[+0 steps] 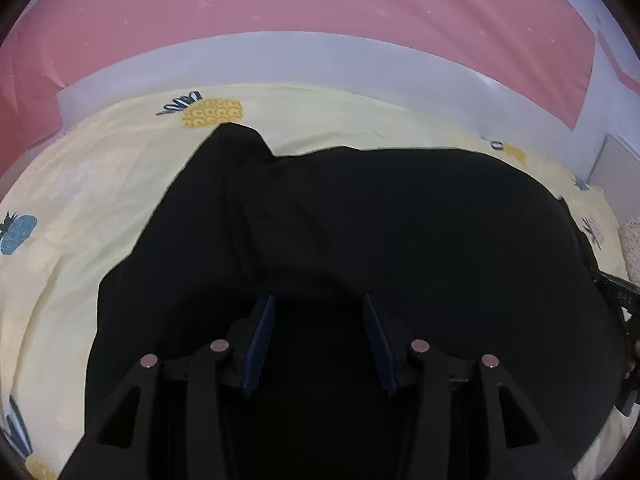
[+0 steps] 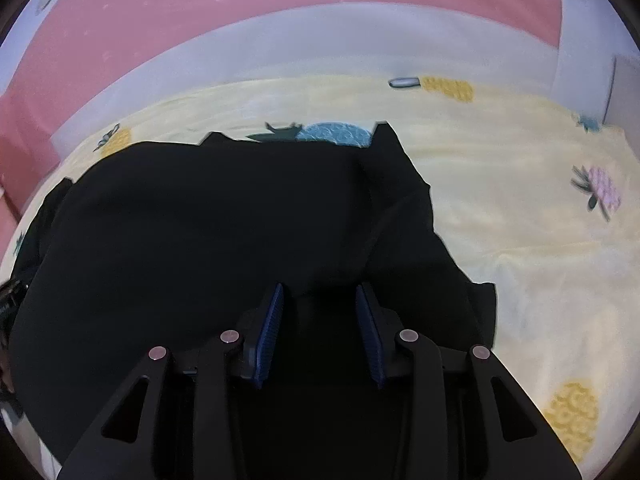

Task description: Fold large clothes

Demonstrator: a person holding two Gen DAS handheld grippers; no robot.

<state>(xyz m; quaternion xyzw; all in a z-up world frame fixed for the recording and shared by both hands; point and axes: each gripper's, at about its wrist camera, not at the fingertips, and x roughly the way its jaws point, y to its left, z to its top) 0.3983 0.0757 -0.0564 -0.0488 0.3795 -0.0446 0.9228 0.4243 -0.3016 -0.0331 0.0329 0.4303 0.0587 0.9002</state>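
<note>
left claw (image 1: 318, 304) spread wide, released | right claw (image 2: 319, 294) same | rumpled black garment (image 1: 360, 216) on pineapple-print yellow bed sheet (image 1: 100, 184)

left gripper (image 1: 319, 312): black linkage arms | ribbed blue pads (image 1: 262, 344) | four round silver pins | right gripper (image 2: 319, 300): same black arms | blue pads (image 2: 269, 336) | silver pins at 7 and 5 o'clock

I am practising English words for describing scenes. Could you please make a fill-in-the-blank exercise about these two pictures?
1. The large garment lying on the bed is ____ in colour.
2. The bedsheet is pale yellow and printed with ____.
3. The pads of the right claw are ____ in colour.
4. The left claw has its fingers spread ____.

Missing words: black; pineapples; blue; apart
</note>
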